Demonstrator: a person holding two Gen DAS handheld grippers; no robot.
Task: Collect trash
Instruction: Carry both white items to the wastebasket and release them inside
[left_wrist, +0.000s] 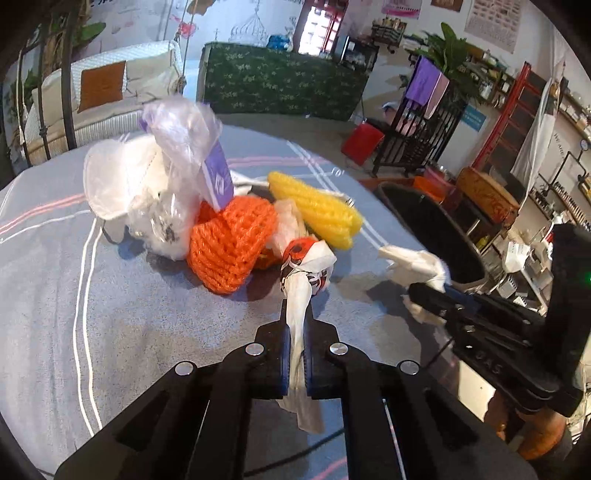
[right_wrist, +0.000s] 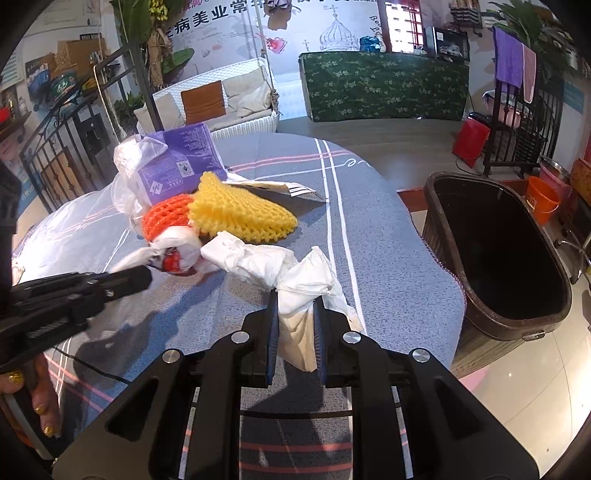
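My left gripper (left_wrist: 296, 306) is shut on a white and red plastic wrapper (left_wrist: 306, 266) on the blue tablecloth (left_wrist: 110, 295). My right gripper (right_wrist: 295, 299) is shut on a crumpled white tissue (right_wrist: 266, 262), which also shows in the left wrist view (left_wrist: 413, 258). Behind lie an orange foam net (left_wrist: 231, 243), a yellow foam net (left_wrist: 314, 208), a purple packet (left_wrist: 218, 177) in clear plastic and a white mask (left_wrist: 110, 181). The dark bin (right_wrist: 495, 251) stands at the table's right edge, open.
An orange bucket (right_wrist: 541, 199) and a red box (right_wrist: 471, 140) stand on the floor beyond the bin. A white sofa (right_wrist: 221, 103) and a green-covered counter (right_wrist: 384, 86) are behind the table. A flat paper (right_wrist: 280, 190) lies behind the yellow net.
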